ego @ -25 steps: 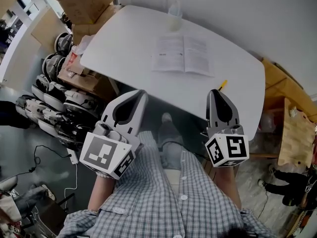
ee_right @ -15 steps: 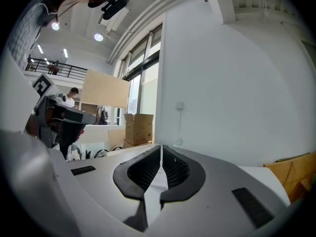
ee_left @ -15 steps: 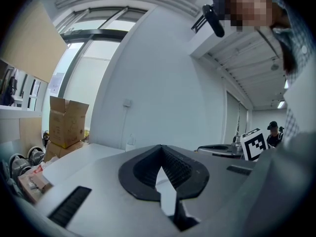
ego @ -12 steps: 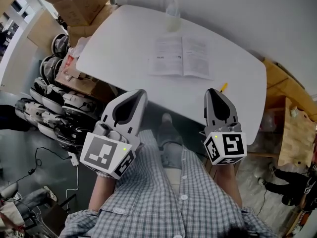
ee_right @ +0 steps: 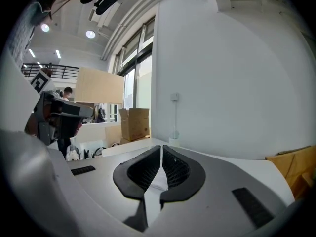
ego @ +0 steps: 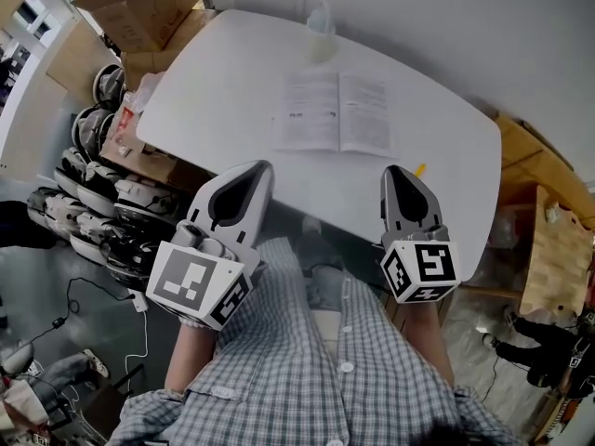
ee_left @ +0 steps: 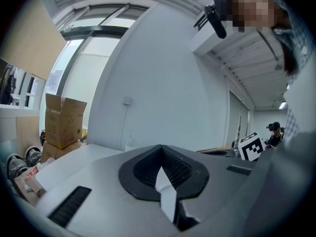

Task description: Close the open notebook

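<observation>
The open notebook [ego: 333,111] lies flat with both white printed pages up, on the far half of the white table [ego: 223,91]. My left gripper [ego: 261,166] is at the table's near edge, short of the notebook and to its left; its jaws are shut with nothing in them [ee_left: 161,147]. My right gripper [ego: 398,170] is level with it at the near edge, below the notebook's right page, also shut and empty [ee_right: 161,147]. Neither gripper touches the notebook.
A clear plastic bottle [ego: 322,24] stands behind the notebook at the far edge. A small yellow object [ego: 419,168] lies by the right gripper's tip. Cardboard boxes [ego: 139,7] and a heap of helmets [ego: 88,203] crowd the left; wooden panels [ego: 544,240] stand at the right.
Both grippers have edged forward toward the table's near edge, and the notebook now sits slightly closer to them in the head view. Both pairs of jaws stayed shut.
</observation>
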Available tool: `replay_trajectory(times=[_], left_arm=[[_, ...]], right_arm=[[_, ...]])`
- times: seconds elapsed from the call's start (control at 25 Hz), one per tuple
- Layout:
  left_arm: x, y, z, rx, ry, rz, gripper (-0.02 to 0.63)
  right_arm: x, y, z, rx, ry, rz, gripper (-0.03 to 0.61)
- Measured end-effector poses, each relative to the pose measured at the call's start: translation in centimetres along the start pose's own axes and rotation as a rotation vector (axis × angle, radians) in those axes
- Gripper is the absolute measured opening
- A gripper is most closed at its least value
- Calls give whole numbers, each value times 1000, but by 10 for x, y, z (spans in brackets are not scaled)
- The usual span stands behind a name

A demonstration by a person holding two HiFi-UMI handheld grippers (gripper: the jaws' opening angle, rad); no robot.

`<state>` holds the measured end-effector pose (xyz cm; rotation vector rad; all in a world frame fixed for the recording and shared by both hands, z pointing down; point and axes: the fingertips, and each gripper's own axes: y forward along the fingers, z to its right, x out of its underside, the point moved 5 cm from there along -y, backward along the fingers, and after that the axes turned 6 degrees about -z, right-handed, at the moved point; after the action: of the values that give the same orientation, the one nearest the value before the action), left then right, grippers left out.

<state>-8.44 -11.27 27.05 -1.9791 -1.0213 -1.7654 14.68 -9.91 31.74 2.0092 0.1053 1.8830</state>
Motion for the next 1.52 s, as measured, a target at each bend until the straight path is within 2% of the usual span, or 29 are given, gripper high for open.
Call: replay_trajectory(times=[0.16, 0.36, 0.64, 0.96, 1.24, 1.52], left_arm=[[-6, 12, -1, 6, 10, 3, 6], [-12, 30, -7, 9, 5, 10, 6], [-11, 50, -16, -1, -5, 7, 6], [-11, 71, -34, -21, -34, -13, 6], [-12, 86, -43, -25, -41, -36, 6], [-11, 97, -50, -35, -50, -55, 5]], right_arm=[[5, 8, 10, 13, 15, -9, 28], [11, 23, 21, 37, -25, -30, 28], [22, 42, 39, 49, 15, -70, 29], [42, 74, 47, -1, 170, -142, 29], [67, 103, 53, -17, 247, -218, 29], [100, 121, 56, -62, 405, -304, 29]])
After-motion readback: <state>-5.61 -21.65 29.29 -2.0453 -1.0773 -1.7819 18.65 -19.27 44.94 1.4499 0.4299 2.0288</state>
